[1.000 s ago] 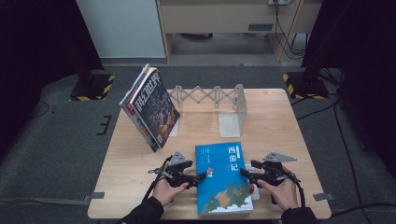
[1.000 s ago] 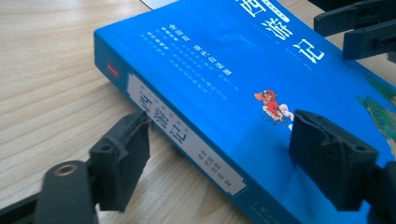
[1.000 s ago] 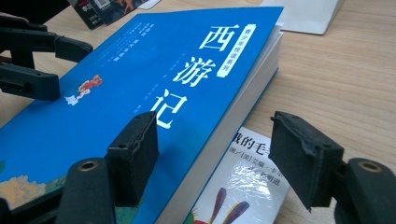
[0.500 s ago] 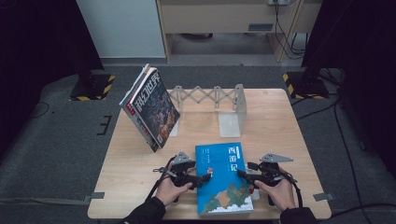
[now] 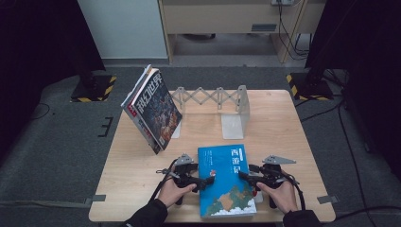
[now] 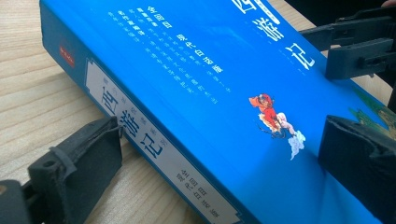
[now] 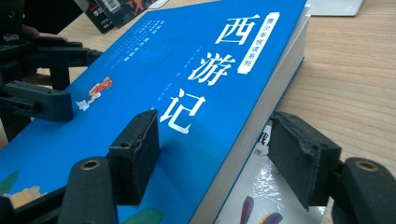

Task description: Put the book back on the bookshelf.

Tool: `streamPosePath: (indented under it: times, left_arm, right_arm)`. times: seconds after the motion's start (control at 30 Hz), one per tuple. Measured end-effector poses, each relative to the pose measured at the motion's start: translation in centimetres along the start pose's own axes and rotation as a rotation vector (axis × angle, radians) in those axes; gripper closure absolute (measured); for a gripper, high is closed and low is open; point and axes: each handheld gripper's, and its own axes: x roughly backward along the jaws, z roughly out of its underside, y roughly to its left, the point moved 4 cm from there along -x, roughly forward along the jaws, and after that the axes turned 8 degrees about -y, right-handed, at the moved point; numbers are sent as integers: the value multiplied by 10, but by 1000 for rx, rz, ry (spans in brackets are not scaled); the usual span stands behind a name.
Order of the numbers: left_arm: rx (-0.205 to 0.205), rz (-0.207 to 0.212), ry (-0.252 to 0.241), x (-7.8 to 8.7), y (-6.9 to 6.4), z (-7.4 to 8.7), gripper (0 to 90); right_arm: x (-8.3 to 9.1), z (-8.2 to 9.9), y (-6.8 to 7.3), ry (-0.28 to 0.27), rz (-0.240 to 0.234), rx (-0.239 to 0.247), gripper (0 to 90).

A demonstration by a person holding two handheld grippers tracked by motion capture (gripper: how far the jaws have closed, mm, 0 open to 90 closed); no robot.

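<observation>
A thick blue book (image 5: 226, 179) with white Chinese title characters lies at the table's near edge. My left gripper (image 5: 201, 182) straddles its spine edge. In the left gripper view one pad (image 6: 84, 158) sits beside the spine on the wood and the other hovers over the cover; my left gripper (image 6: 219, 158) is open, its jaws having just been opening with the book between them. My right gripper (image 5: 246, 176) holds the page-edge side. In the right gripper view, my right gripper (image 7: 215, 158) has one pad (image 7: 135, 154) on the cover and the other under the edge, shut on the book (image 7: 187, 93).
Several magazines (image 5: 153, 109) lean at the table's left against an expanding metal book rack (image 5: 213, 97) with an upright end plate (image 5: 241, 106). A thin glossy booklet (image 7: 266, 196) lies under the blue book's right edge. Bare wood (image 5: 283, 132) spreads to the right.
The left gripper's jaws have spread wider around the book's spine edge. Both hands and the book stay about where they were.
</observation>
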Motion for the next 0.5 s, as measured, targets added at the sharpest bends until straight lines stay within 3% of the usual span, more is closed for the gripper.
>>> streamPosePath:
  times: [0.2,0.5]
  left_arm:
    - [88,8,15,-3,1,3,0]
    - [83,17,16,-5,1,2,0]
  right_arm:
    - [-2,0,0,-3,-8,-8,340]
    - [-4,2,1,-5,-21,-18,340]
